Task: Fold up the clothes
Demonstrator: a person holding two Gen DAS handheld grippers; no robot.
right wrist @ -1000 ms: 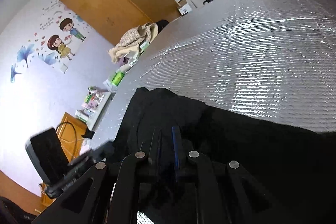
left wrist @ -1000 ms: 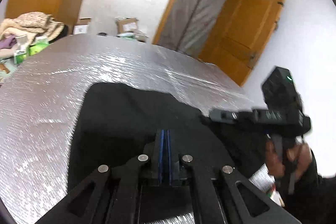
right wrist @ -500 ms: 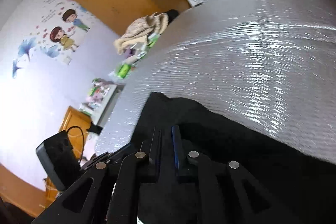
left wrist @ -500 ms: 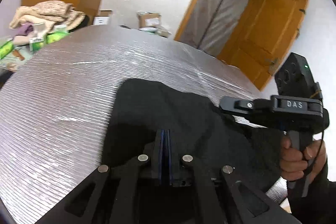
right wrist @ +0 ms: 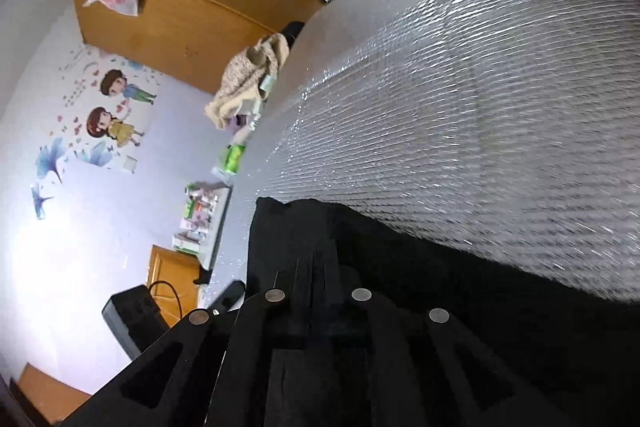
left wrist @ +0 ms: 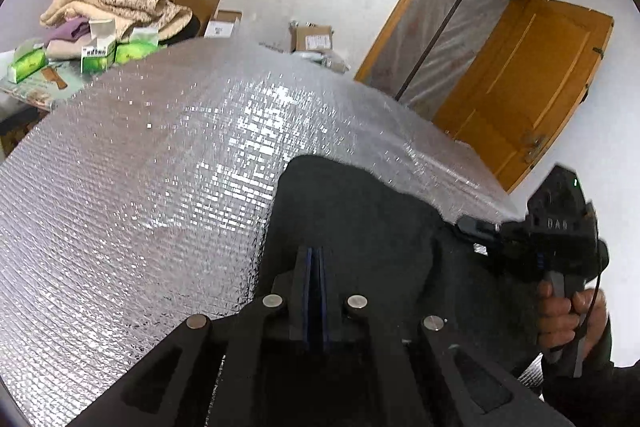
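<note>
I hold the black garment (left wrist: 352, 223) pinched in both the left gripper (left wrist: 315, 259) and right gripper (right wrist: 316, 267), lifting its near edge off the silver mat (left wrist: 140, 187) to fold it.

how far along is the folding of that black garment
Early. Done: the black garment lies on the silver mat. In hand: the left gripper is shut on its near edge; the right gripper looks pinched too. Left: no neat fold shows; it is rumpled.
</note>
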